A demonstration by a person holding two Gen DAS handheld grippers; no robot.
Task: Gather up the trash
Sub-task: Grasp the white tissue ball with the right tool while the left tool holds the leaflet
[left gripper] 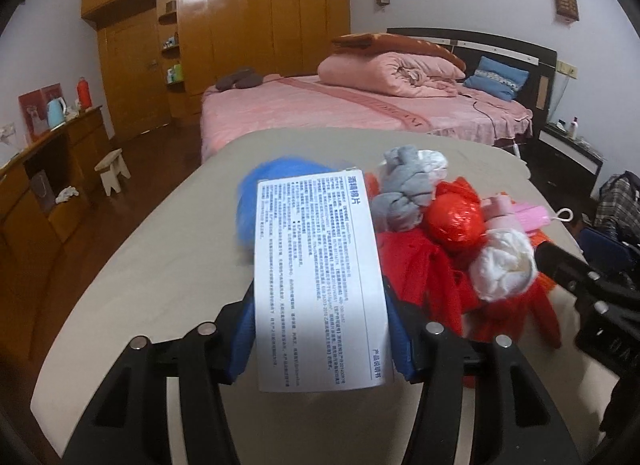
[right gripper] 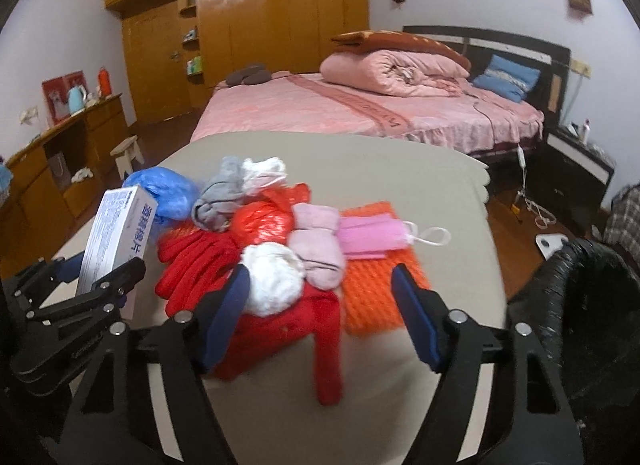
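Each camera sits just behind its own hand-held gripper, tilted down along the fingers and close over the counter (left gripper: 132, 265). The left view's front is filled by a white box (left gripper: 320, 285). Both share the counter's pile, the bed (right gripper: 360, 113) and wardrobe (right gripper: 272, 17) beyond.

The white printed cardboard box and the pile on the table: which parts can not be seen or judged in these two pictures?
- White printed cardboard box, left wrist view: it fills the left gripper and hides the table and part of the crumpled blue plastic bag behind it.
- Black-lined trash bin, right wrist view: cut off by the right edge; contents too dark to tell.
- Box text: too small to read.
- Red knitted cloth: partly covered by the white paper wad.
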